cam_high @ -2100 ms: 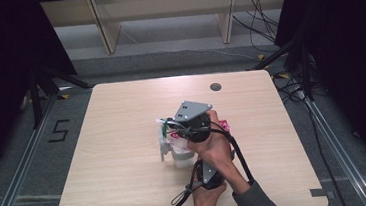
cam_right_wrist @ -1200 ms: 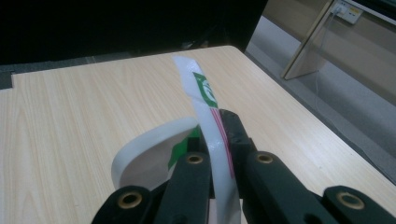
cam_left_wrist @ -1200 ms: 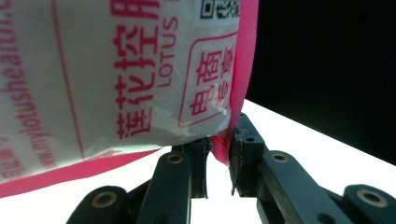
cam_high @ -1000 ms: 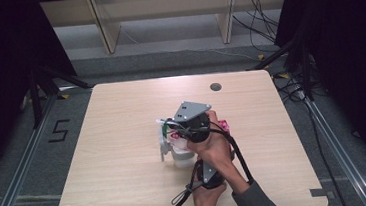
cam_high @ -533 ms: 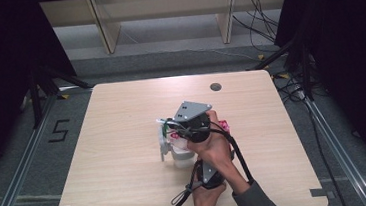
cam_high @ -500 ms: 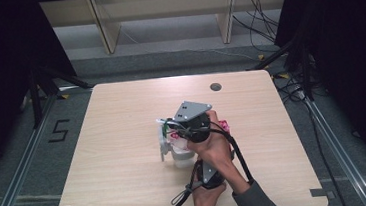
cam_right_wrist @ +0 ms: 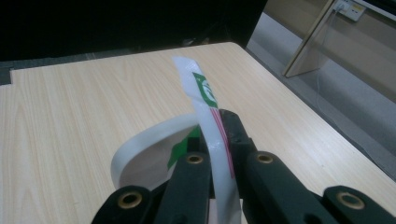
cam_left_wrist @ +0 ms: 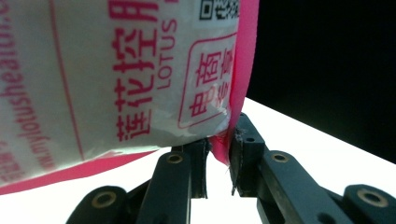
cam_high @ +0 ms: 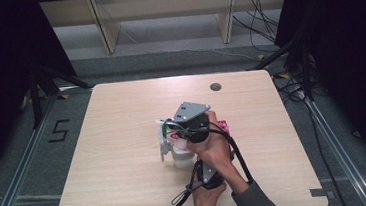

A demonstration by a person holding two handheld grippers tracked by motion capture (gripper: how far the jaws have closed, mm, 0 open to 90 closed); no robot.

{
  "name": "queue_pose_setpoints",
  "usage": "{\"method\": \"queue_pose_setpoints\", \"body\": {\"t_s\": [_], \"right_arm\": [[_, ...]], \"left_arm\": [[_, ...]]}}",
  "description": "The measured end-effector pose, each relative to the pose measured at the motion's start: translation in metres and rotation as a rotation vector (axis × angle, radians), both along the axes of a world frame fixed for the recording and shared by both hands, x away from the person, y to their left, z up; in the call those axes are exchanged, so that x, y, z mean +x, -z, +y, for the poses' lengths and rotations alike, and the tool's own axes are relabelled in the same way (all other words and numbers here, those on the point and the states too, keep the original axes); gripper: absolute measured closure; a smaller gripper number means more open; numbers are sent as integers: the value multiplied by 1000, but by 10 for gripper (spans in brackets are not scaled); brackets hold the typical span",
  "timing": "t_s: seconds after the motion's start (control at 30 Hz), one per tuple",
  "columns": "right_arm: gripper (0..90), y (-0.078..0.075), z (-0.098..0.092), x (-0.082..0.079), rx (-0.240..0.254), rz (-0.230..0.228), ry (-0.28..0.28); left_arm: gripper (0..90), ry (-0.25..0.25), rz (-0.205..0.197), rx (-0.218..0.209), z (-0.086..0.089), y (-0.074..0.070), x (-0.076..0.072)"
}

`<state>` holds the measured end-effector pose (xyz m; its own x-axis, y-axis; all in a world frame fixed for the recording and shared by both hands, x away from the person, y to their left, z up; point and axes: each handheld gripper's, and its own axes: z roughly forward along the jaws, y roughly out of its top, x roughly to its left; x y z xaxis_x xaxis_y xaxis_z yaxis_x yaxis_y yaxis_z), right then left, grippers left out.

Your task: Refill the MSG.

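The right hand-held gripper [cam_right_wrist: 215,140] was clamped on a thin white strip with a green mark [cam_right_wrist: 205,98]. The left hand-held gripper [cam_left_wrist: 219,154] pinched the pink edge of a white printed plastic pouch [cam_left_wrist: 116,70]. Nothing had changed over the last two seconds: both held above the white cup [cam_high: 181,156] on the wooden tabletop [cam_high: 117,124], so the tearing seemed paused.

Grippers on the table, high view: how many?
2. One gripper is mid-table under the grey three-cornered plate, at the white cup and pink packet. The other gripper is just nearer the person, in the hand; its fingertips are hidden.
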<state>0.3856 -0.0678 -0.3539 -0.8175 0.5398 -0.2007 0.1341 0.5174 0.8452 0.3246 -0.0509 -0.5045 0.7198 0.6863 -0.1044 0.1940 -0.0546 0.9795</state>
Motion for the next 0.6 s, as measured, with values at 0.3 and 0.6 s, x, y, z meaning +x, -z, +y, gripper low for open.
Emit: {"method": "queue_pose_setpoints", "body": {"t_s": [0.3, 0.6], "right_arm": [[898, -2, -1, -1, 9, 4, 1], [898, -2, -2, 0, 1, -14, -9]], "left_arm": [[781, 1, -4, 0, 0, -1, 0], [780, 2, 0, -7, 0, -1, -1]]}}
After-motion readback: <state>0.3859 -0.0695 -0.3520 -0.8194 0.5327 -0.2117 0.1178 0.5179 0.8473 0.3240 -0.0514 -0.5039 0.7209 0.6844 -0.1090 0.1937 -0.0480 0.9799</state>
